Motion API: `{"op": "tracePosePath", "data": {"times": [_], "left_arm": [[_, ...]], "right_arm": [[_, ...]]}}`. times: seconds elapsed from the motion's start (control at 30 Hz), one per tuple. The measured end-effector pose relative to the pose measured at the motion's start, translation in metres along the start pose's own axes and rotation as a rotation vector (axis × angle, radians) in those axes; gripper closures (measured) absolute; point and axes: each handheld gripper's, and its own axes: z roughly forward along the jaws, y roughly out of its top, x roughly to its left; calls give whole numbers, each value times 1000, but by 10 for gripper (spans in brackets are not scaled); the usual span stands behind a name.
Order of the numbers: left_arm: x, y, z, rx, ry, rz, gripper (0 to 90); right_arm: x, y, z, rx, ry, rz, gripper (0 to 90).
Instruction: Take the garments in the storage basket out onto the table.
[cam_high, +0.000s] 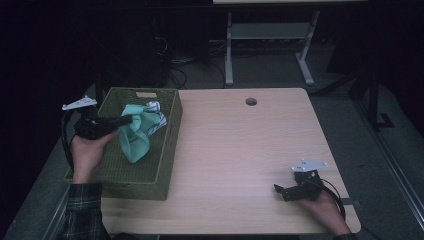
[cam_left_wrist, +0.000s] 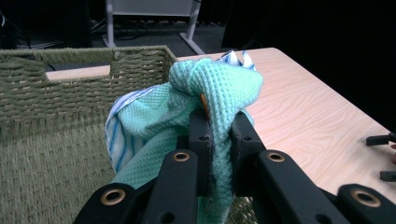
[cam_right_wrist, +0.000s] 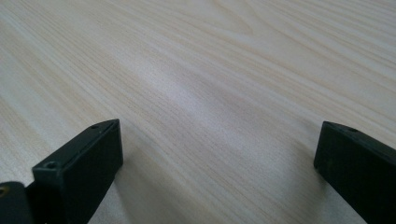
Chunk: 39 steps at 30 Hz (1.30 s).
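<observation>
A mint-green waffle cloth (cam_high: 134, 135) hangs above the green woven basket (cam_high: 165, 170) at the table's left edge, with my left gripper (cam_high: 129, 120) shut on its upper fold. In the left gripper view the black jaws pinch the green cloth (cam_left_wrist: 219, 93) tightly between them, my left gripper (cam_left_wrist: 218, 135) pointing over the basket (cam_left_wrist: 56, 93). A white cloth with blue stripes (cam_high: 155, 112) lies bunched behind the green one, its striped edge (cam_left_wrist: 116, 135) peeking out. My right gripper (cam_high: 281, 191) rests low on the wooden table (cam_high: 240, 150) at the front right, jaws wide apart over bare wood (cam_right_wrist: 219, 116).
A round cable hole (cam_high: 251, 101) sits near the table's far edge. Beyond the table stand the white legs of another desk (cam_high: 229, 50) on a dark floor with cables. The right gripper's jaw tips (cam_left_wrist: 380, 140) show far off at the right.
</observation>
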Motion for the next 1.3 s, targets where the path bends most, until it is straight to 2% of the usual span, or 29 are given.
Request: {"op": "tracePosePath", "data": {"times": [0.33,0.67,1.0,1.3], "left_arm": [[-7,17,-4,-32,-37,17,815],[-21,36,-5,-67,-92,42,814],[-44,48,7,-66,-142,85,814],[-72,55,25,-71,-218,121,814]], "right_arm": [[0,0,0,-1,0,1,7],[0,0,0,-2,0,1,7],[0,0,0,-1,-1,2,7],[0,0,0,-1,-2,1,7]]}}
